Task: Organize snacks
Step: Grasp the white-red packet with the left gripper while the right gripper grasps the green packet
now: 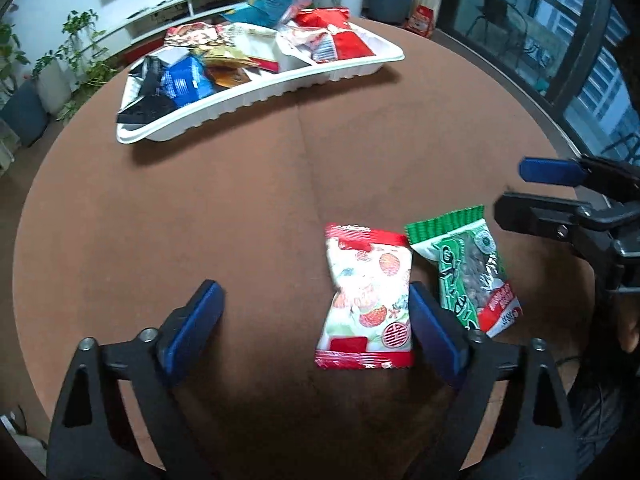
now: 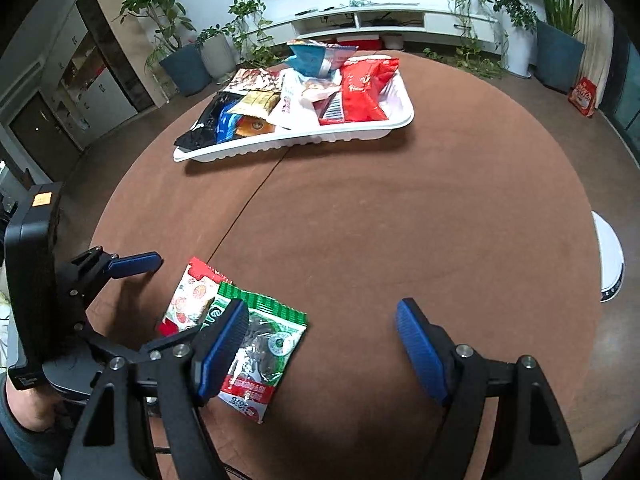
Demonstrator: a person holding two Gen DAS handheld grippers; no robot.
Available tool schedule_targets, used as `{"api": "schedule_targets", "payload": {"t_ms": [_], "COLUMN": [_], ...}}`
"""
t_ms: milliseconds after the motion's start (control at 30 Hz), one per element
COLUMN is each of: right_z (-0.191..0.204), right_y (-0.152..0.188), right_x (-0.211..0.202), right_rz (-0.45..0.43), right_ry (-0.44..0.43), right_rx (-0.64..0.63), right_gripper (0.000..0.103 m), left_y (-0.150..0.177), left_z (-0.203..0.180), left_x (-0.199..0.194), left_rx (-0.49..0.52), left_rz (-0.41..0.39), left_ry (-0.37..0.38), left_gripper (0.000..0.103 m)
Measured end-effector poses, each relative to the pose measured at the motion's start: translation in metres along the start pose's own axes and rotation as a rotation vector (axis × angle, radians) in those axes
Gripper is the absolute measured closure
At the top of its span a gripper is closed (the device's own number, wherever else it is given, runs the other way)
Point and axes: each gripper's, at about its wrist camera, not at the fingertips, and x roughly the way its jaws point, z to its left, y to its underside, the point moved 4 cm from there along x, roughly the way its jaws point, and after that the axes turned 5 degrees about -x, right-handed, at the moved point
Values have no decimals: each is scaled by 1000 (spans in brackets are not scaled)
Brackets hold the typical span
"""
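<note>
A: Where are the loose snacks?

B: Two lie flat on the brown bench (image 1: pixel 200 208), near its front edge. The red-and-white packet (image 1: pixel 368 298) has its long axis running from the near edge toward the white tray (image 1: pixel 256 98), with a red crimped seam at each end. Just to its right is the green packet (image 1: pixel 466 270), green seam at the far end and red band at the near end, tilted so its near end swings right. Their far corners touch or overlap.

A: And the left gripper (image 1: pixel 316 320)?

B: Its jaws are spread wide. The right finger sits in the gap between the two packets, and the red-and-white one lies between the fingers, ungrasped.

A: The right gripper (image 2: pixel 322 344)?

B: Also spread and holding nothing. Its left finger is above the green packet (image 2: pixel 264 354).

A: The tray?

B: At the far side of the bench, heaped with mixed packets.
</note>
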Motion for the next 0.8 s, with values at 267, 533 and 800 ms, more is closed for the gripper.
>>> {"api": "schedule_targets", "payload": {"t_ms": [267, 533, 800], "right_z": [11, 26, 48], "right_y": [19, 32, 33], "right_x": [-11, -7, 1], "right_rz": [-23, -1, 18], "right_ry": [39, 54, 48], "right_rx": [27, 41, 47], "right_gripper": [24, 30, 31], "left_y": [-4, -5, 1], "left_z": [0, 1, 16], "left_x": [-1, -6, -15], "left_rx": [13, 40, -11], "left_rz": [-22, -40, -65], "left_ry": [-2, 34, 76], "left_gripper": [32, 69, 70]}}
